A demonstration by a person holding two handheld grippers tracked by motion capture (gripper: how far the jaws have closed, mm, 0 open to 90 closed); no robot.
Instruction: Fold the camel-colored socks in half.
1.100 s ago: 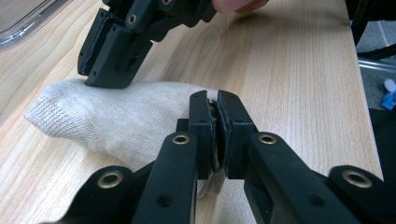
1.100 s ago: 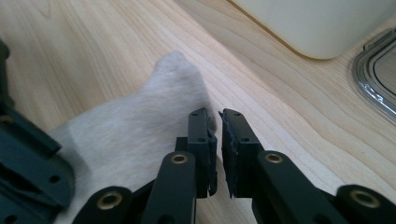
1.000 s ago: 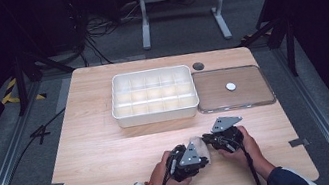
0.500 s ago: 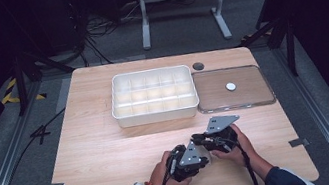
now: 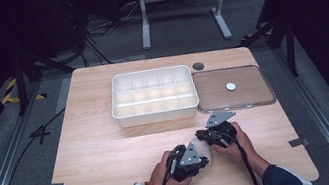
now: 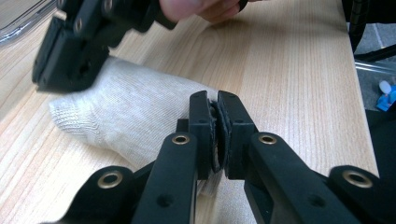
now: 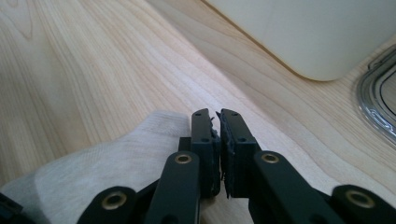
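both the left gripper (image 6: 218,135) and right gripper (image 7: 218,149) have fingers clamped on a cream sock (image 6: 126,116) lying on the desk (image 5: 102,153).

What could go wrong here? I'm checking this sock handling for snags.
1. The left claw pinches only a thin edge of the sock, so the knit could slip out if pulled.
2. The right claw is shut at the sock's other edge; whether it holds fabric is unclear, so a lift might be one-sided.
3. The tray and the lid lie close ahead; a forward swing might bump them.
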